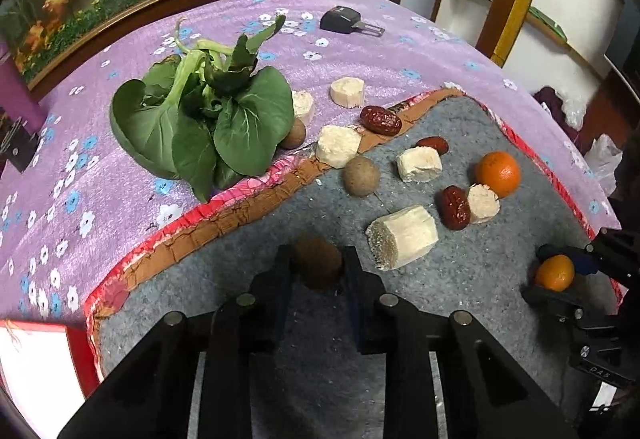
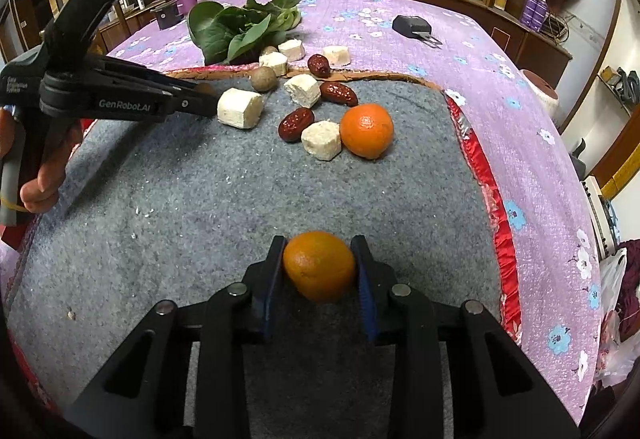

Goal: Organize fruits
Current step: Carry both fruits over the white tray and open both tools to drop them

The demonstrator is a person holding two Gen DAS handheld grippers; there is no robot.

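Nearest the lens in your left wrist view, your left gripper (image 1: 318, 267) pinched a round, matte brown fruit (image 1: 318, 266) between its blue-padded black fingers, low in the centre of the frame, over the coarse grey felt mat (image 1: 460, 279).

In your right wrist view, your right gripper (image 2: 320, 267) sat in the same low-centre spot, its ribbed blue pads pressed against both sides of a small orange (image 2: 319, 265) with dimpled, glossy skin.

Just beyond the left tongs lay a stubby pale cylinder of fibrous white stalk (image 1: 401, 237), its cut end rough. Further up and to the right sat a wrinkled, shiny dark red date (image 1: 455, 207) touching a smaller white chunk (image 1: 483, 203), with a second smooth orange (image 1: 498, 174) just beside that chunk.

Toward the middle of the frame, more blocky white pieces, two more red dates and another dull brown ball (image 1: 361, 175) were scattered along the mat's cracked brown and red satin border (image 1: 224, 217).

Left of centre, a bunch of broad, dark green leaves with pale stems (image 1: 204, 119) rested on the purple cloth printed with small flowers (image 1: 80, 159).

At the top centre, a small black device with a metal tab (image 1: 347, 21) lay on the cloth.
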